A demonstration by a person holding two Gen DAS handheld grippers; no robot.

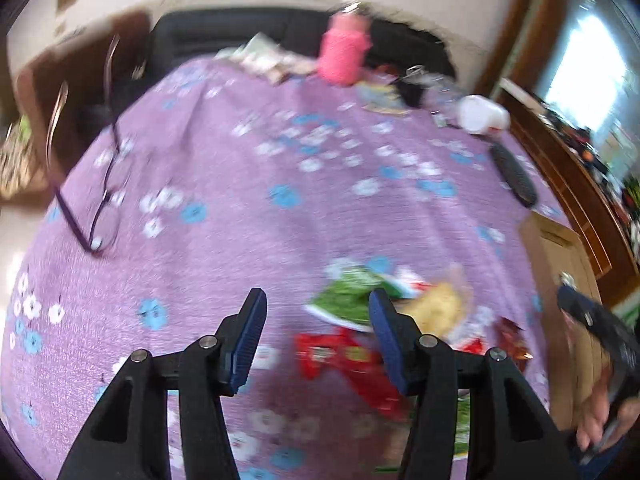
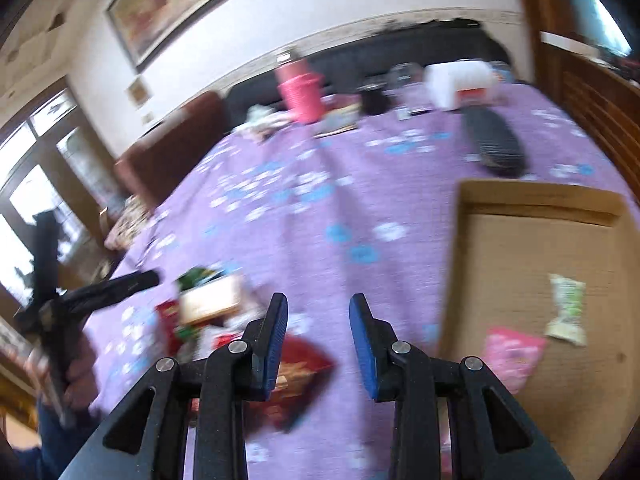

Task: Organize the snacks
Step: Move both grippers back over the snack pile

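Snacks (image 1: 360, 328) lie heaped on the purple-clothed counter (image 1: 260, 208) just beyond my left hand-held gripper (image 1: 316, 312), tilted downward, jaws spread, empty; my right hand-held gripper (image 2: 318, 314) likewise, cardboard box (image 2: 560, 248) at right.

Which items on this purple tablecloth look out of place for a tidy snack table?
The snack packets lie in a loose, overlapping heap on the tablecloth, while only two packets sit in the cardboard box. Glasses lie nearby.
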